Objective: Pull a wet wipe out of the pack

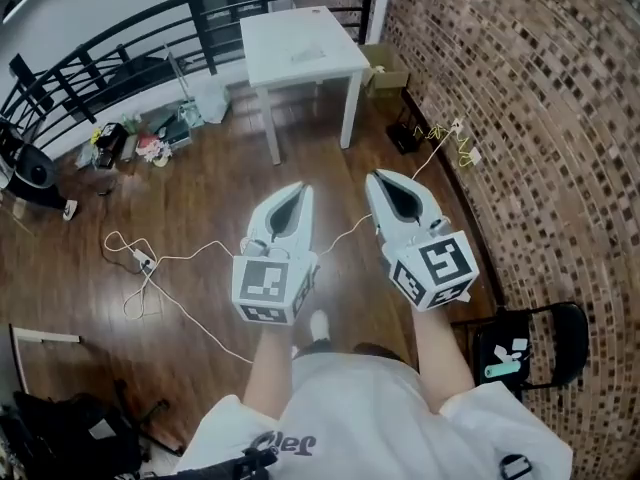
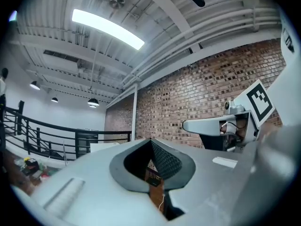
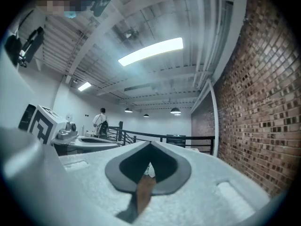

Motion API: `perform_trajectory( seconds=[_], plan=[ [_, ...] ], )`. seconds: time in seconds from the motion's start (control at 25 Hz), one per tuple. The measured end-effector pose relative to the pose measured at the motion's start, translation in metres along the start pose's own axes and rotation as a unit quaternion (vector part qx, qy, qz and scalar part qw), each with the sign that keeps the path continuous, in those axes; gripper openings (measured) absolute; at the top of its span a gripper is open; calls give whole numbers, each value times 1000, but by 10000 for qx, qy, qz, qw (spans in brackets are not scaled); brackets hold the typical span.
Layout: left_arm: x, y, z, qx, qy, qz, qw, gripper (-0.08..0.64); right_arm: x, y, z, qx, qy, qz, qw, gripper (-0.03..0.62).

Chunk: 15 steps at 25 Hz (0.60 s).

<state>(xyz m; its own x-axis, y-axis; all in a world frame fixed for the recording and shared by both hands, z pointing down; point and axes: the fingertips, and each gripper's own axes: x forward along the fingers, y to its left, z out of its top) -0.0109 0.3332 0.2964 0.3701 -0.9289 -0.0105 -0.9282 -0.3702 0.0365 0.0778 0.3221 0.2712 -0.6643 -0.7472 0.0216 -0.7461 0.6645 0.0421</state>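
Both grippers are held level, side by side, above a wooden floor. My left gripper (image 1: 300, 188) is shut, its tips meeting with nothing between them; its own view shows the same closed point (image 2: 151, 140). The right gripper (image 1: 375, 176) is likewise shut and empty, with its tips together (image 3: 150, 142). Each one shows at the side of the other's view: the right gripper (image 2: 221, 126) and the left gripper (image 3: 84, 140). Ahead stands a white table (image 1: 330, 63) with a pale flat item (image 1: 308, 55) on it; I cannot tell what it is. No wipe pack is recognisable.
A brick wall (image 1: 540, 118) runs along the right. A white cable (image 1: 150, 263) snakes over the floor at left. Black railing (image 1: 120, 48) and clutter (image 1: 140, 143) lie at the back left. A black chair (image 1: 540, 353) stands near right. A person (image 3: 100, 121) stands far off.
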Motion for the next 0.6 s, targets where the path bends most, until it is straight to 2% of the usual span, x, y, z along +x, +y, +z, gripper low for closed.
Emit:
perform_trajectory(
  seconds=[0.12, 0.2, 0.4, 0.52, 0.6],
  plan=[
    [40, 32, -7, -368, 160, -97, 9991, 15, 51, -9, -12, 192, 118, 209, 9995, -9],
    [64, 43, -13, -473, 276, -175, 9983, 15, 81, -17, -25, 389, 205, 406, 9982, -9],
    [139, 85, -32, -447, 363, -87, 9983, 15, 160, -57, -42, 470, 149, 784, 9957, -9],
    [199, 119, -42, -295, 346, 15, 9990, 15, 215, -101, -49, 472, 78, 878, 9950, -9],
    [249, 143, -35, -234, 319, 86, 9992, 15, 257, -139, -47, 527, 5, 913, 9944, -9]
  ],
)
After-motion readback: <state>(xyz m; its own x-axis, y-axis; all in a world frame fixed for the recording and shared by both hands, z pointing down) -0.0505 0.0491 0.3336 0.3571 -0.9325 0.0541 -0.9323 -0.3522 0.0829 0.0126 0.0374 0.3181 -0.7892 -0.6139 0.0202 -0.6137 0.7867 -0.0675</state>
